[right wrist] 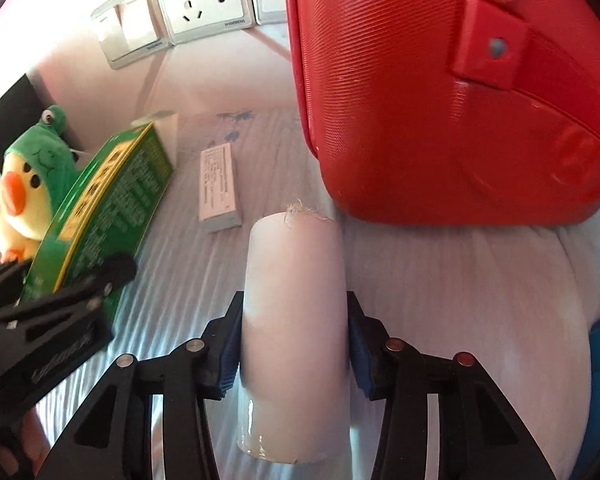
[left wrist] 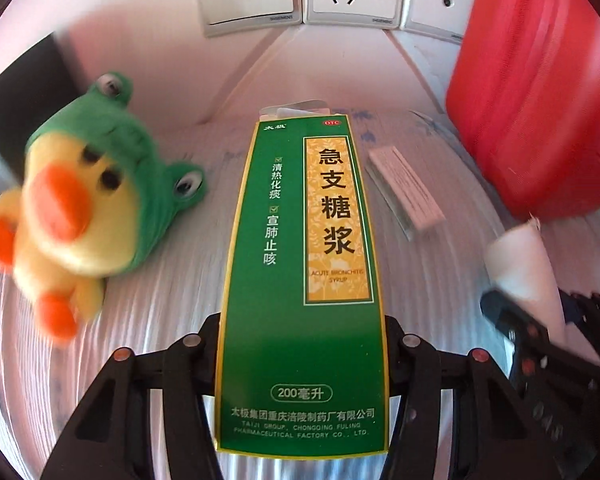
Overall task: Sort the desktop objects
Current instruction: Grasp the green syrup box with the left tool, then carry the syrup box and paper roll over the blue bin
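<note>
Risk: your left claw [left wrist: 300,344] pinches the green box [left wrist: 300,264] low, lifted off the worktop [left wrist: 160,320]; it may pivot. Your right claw [right wrist: 294,344] clamps the white roll [right wrist: 296,304], close to the red case [right wrist: 440,100].

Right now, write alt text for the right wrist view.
The right tool grips a white roll over a striped cloth, in front of a red case. At left, the left tool holds a green medicine box beside a duck plush.
</note>
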`<state>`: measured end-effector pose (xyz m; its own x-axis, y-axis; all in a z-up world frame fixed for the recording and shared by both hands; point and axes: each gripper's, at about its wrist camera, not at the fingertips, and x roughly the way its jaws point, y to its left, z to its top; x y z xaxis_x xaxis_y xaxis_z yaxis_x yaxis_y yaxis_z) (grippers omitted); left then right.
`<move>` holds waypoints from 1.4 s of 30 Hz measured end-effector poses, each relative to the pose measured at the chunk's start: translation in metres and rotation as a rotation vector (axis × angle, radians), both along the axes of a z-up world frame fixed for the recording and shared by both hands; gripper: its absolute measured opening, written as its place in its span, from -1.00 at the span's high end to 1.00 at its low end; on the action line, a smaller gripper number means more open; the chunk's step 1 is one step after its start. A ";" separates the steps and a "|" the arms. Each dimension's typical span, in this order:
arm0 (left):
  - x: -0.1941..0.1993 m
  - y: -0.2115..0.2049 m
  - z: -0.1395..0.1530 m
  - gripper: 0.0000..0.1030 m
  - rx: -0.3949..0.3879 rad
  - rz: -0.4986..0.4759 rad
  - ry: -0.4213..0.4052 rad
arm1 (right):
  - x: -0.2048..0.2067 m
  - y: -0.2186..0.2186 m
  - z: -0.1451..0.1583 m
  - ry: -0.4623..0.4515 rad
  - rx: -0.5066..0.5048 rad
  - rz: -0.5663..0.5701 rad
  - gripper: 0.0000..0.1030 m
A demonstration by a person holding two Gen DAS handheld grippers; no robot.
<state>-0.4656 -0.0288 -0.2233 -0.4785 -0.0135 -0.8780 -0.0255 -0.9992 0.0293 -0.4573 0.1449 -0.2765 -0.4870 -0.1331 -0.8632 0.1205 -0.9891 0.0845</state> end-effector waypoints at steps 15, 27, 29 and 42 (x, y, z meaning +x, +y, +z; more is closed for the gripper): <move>0.133 0.007 0.084 -0.02 0.024 0.002 0.127 | 0.124 0.015 0.106 0.142 -0.046 0.010 0.13; 0.263 0.047 0.184 -0.02 0.074 -0.151 0.309 | 0.278 0.030 0.223 0.291 -0.029 -0.044 0.13; 0.285 0.061 0.200 -0.02 0.083 -0.193 0.341 | 0.306 0.039 0.241 0.327 -0.033 -0.065 0.13; 0.379 0.190 0.249 -0.02 0.160 -0.472 0.450 | 0.453 0.169 0.324 0.525 0.000 -0.315 0.13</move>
